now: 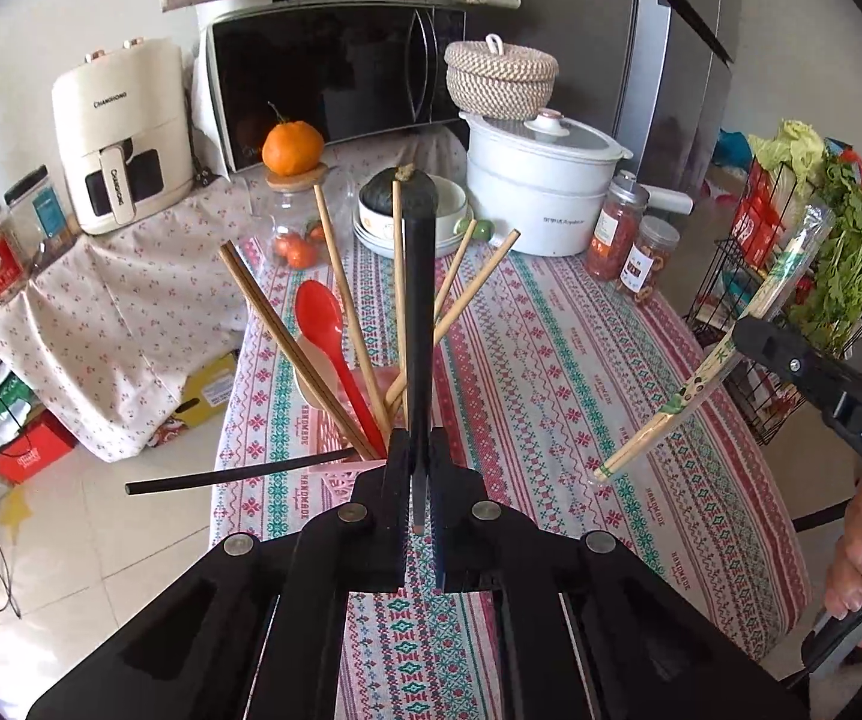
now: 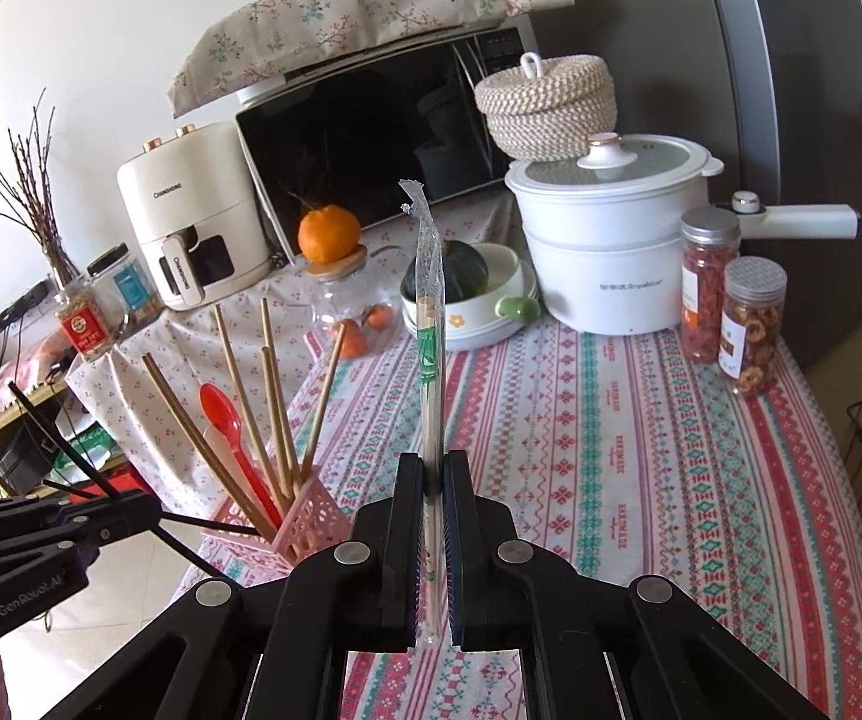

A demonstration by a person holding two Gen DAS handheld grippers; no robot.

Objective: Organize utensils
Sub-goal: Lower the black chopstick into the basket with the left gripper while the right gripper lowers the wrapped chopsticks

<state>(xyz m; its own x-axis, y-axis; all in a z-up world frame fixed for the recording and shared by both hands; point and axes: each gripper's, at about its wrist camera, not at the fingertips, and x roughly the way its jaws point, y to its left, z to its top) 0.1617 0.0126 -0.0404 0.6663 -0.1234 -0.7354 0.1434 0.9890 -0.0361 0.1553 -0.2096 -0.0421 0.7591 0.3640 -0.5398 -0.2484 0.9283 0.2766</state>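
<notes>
A pink utensil basket (image 2: 302, 531) stands at the table's near left edge, also seen in the left wrist view (image 1: 341, 477). It holds several wooden chopsticks (image 2: 239, 384), a red spoon (image 1: 326, 324) and a white spoon. My left gripper (image 1: 420, 459) is shut on a black chopstick (image 1: 419, 300), held upright just above the basket. Another black chopstick (image 1: 239, 477) sticks out sideways. My right gripper (image 2: 433, 468) is shut on a plastic-wrapped pair of disposable chopsticks (image 2: 431, 324), held upright right of the basket; the pair shows in the left wrist view (image 1: 707, 366).
On the patterned tablecloth (image 2: 641, 450) at the back stand a white pot (image 2: 617, 240), two snack jars (image 2: 731, 306), bowls with a squash (image 2: 461, 276), a glass jar with an orange (image 2: 335, 240), a microwave and an air fryer. A wire vegetable rack (image 1: 791, 276) stands right.
</notes>
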